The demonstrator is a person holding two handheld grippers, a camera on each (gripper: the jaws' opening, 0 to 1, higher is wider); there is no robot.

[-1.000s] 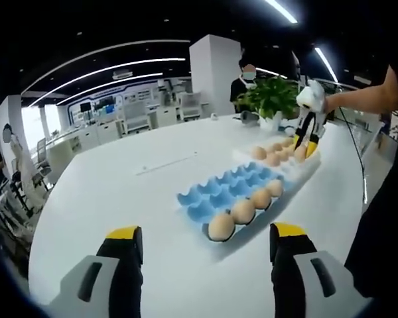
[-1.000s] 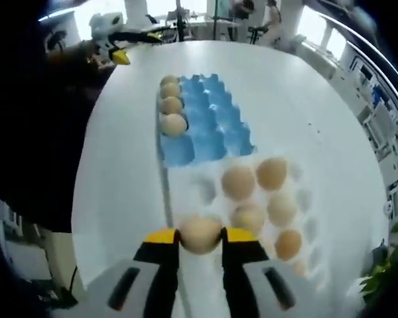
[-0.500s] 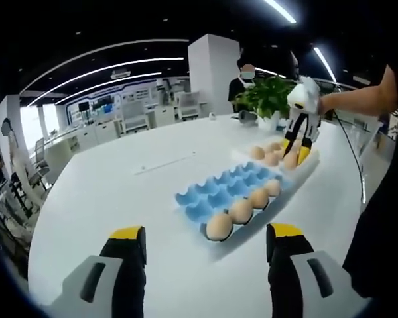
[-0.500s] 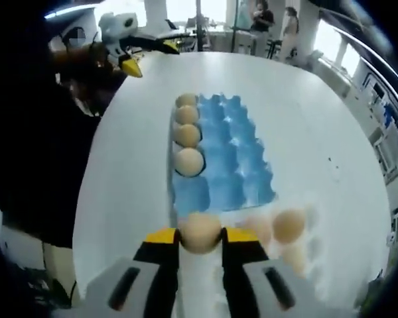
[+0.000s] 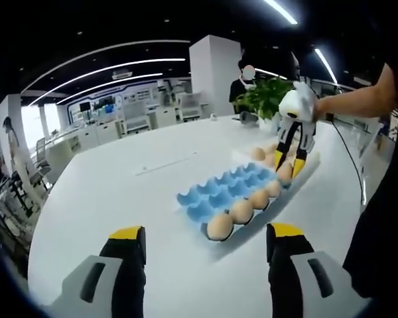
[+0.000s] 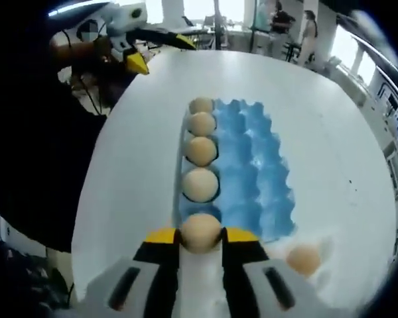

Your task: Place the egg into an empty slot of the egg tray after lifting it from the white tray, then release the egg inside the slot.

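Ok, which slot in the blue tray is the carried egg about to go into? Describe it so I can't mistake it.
On the white table lies the blue egg tray, with four eggs lined along one edge row. The target looks like the empty slot ending that row, nearest the right gripper and its egg. Unlike its row neighbours, it holds nothing.

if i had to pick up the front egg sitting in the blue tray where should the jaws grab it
Grip the nearest seated egg across its widest middle, coming straight down from above. Its lower half sits sunk in the blue egg tray cup and another egg crowds it along the row, so close the jaws across the row.
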